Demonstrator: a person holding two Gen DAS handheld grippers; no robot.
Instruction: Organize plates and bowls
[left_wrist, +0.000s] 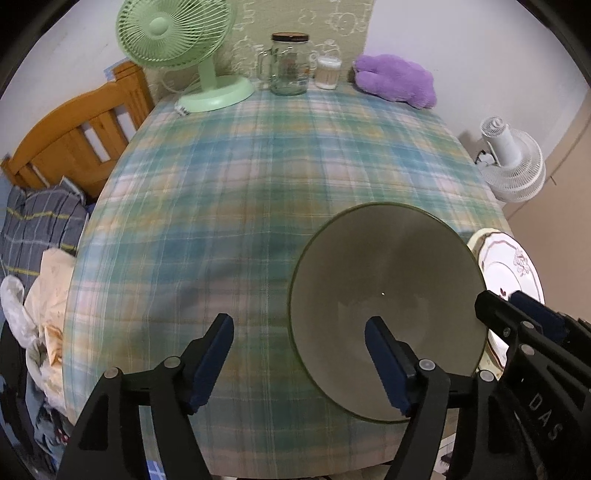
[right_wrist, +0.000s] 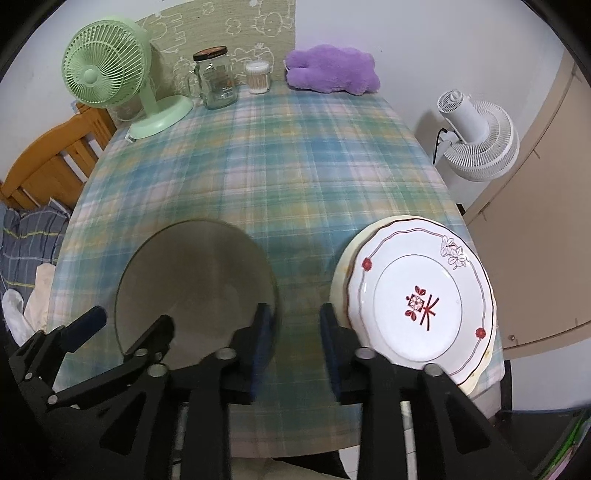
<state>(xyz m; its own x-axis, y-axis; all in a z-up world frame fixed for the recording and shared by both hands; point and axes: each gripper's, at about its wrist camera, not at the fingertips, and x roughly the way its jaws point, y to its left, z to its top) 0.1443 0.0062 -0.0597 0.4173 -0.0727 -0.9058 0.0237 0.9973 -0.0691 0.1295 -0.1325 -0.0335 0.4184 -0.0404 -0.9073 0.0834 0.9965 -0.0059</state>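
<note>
Both open, the left hand-held gripper (left_wrist: 299, 354) straddles the bowl (left_wrist: 388, 295) rim beside the right hand-held gripper (right_wrist: 295, 325), lettered "DAS".

Grey-green bowl (right_wrist: 192, 288) (plaid tablecloth (right_wrist: 288, 166))

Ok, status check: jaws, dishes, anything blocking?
Left gripper open, one finger over the bowl, holding nothing. Right gripper open between bowl and patterned plate, which tops another plate. Nothing blocking on the tablecloth.
</note>
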